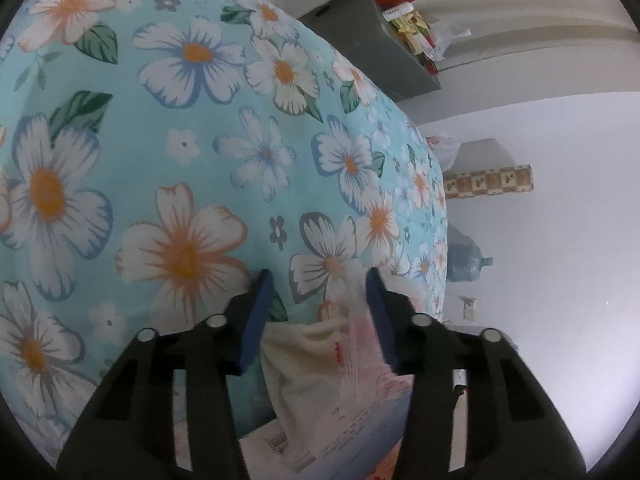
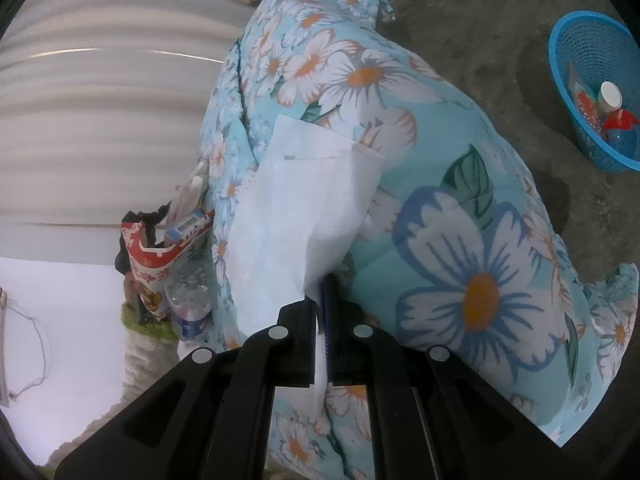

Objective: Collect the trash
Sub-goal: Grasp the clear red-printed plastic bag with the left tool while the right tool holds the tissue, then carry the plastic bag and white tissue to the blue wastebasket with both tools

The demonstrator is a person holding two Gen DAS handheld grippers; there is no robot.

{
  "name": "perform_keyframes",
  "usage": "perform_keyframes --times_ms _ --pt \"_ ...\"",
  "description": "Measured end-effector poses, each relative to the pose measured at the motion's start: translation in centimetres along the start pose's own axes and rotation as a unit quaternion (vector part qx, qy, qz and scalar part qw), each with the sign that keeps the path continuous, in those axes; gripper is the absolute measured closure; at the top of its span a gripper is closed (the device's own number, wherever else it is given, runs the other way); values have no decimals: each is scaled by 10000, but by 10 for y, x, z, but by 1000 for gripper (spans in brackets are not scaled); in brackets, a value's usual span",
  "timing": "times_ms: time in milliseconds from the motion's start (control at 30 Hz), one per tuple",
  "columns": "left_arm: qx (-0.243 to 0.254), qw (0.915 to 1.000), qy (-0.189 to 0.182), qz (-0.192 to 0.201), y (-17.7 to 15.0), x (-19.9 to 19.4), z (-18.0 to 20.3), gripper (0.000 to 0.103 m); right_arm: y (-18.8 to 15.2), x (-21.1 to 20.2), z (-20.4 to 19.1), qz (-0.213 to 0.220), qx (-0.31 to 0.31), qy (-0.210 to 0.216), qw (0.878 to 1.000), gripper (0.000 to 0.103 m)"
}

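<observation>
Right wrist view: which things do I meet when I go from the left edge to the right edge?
Red and white carton → clear plastic bottle → white tissue held in the right gripper → floral quilt → blue basket.

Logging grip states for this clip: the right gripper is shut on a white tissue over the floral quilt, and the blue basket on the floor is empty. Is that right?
Not quite. The blue basket is not empty: the right wrist view shows a white cup and red items inside it. The rest stands: the right gripper is shut on the white tissue over the floral quilt.
</observation>
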State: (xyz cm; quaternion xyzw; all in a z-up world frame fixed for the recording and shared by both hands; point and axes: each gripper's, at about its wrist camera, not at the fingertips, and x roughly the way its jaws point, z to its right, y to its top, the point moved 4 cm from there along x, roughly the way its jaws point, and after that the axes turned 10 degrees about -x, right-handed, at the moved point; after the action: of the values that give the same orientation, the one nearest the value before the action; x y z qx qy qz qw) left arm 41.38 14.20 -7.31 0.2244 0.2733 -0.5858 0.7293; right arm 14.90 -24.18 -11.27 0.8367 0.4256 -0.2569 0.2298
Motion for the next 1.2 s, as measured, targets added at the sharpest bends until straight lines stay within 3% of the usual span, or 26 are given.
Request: perform_keyframes --times_ms 100,300,367,433,700,833,1200 --pt "45 9999 -124 10 -2 -2 1 74 0 1 -1 7 1 -26 10000 99" --pt "-92 9986 -511 -43 -3 -7 2 77 1 3 -2 11 -8 -50 10000 99" --pt "-270 9974 -647 -145 -3 -7 -2 72 2 4 -2 15 -14 -51 10000 99" --pt "-379 9963 -738 -225 -3 -6 -5 61 2 4 -2 20 -14 -43 10000 99" --pt "-427 9974 -570 -148 -4 4 -4 63 1 3 -1 26 -14 -10 10000 99" --pt "-301 9982 -523 -41 -4 4 1 84 1 3 -1 27 -15 17 10000 99" --pt "258 9948 -765 627 -11 -35 32 95 0 1 -2 64 -45 53 10000 99"
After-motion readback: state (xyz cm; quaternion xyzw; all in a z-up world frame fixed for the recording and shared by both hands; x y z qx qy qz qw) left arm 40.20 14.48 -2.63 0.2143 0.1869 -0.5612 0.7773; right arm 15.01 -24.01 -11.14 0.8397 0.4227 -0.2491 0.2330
